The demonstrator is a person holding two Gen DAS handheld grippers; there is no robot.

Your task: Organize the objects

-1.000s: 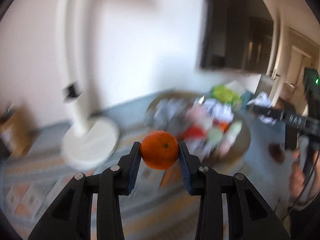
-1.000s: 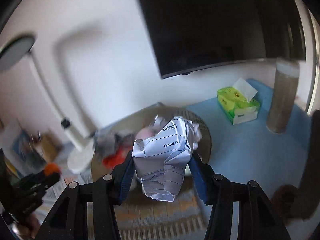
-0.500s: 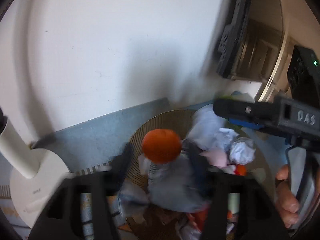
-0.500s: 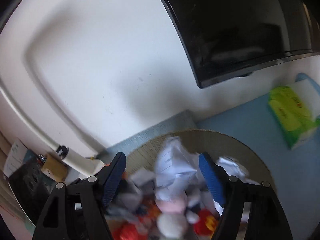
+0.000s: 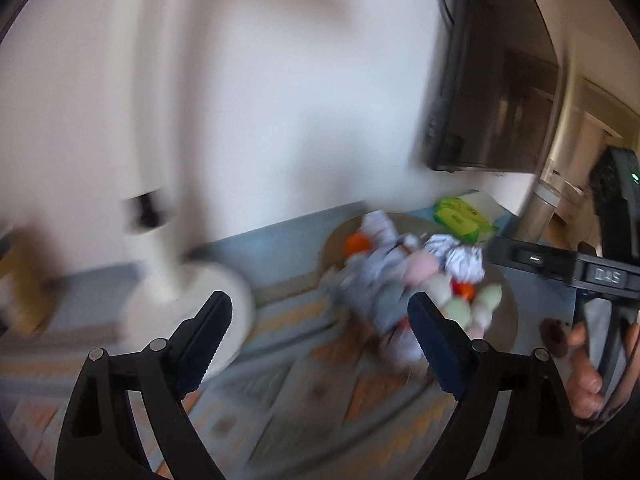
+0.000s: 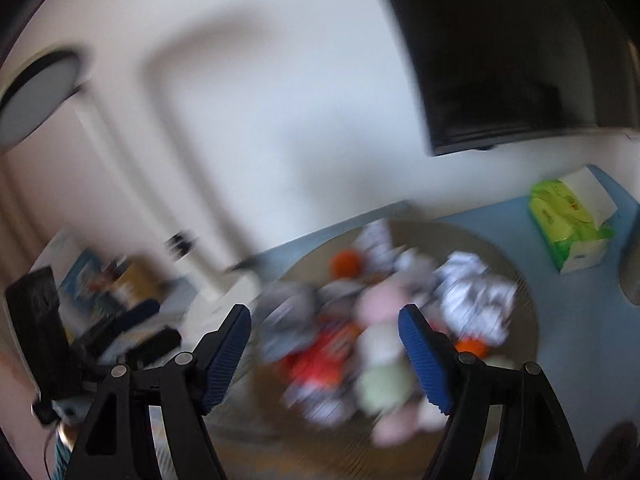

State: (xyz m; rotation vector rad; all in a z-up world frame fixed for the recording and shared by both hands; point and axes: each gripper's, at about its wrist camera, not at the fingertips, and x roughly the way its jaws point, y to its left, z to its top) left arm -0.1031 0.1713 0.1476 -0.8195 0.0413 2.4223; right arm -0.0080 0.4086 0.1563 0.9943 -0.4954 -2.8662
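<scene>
On the round woven tray (image 6: 516,276), near the wall: a heap of crumpled paper balls (image 6: 476,296), soft pink and green plush lumps (image 6: 384,384), an orange (image 6: 346,264) at the far edge. Left claw (image 5: 320,328) wide open, empty. Right claw (image 6: 324,346) wide open, empty, above the heap. Judgement: paper is feather-light and crushes, take across the bulk; plush soft, squeezes easily; orange firm, smooth, may roll, grip at its widest. Both views badly smeared by motion; items in the heap run together, red pieces unidentifiable. Tissue box (image 6: 572,224) on the blue counter (image 6: 560,320), well apart from the tray. Lamp base (image 5: 216,312) blurred.
</scene>
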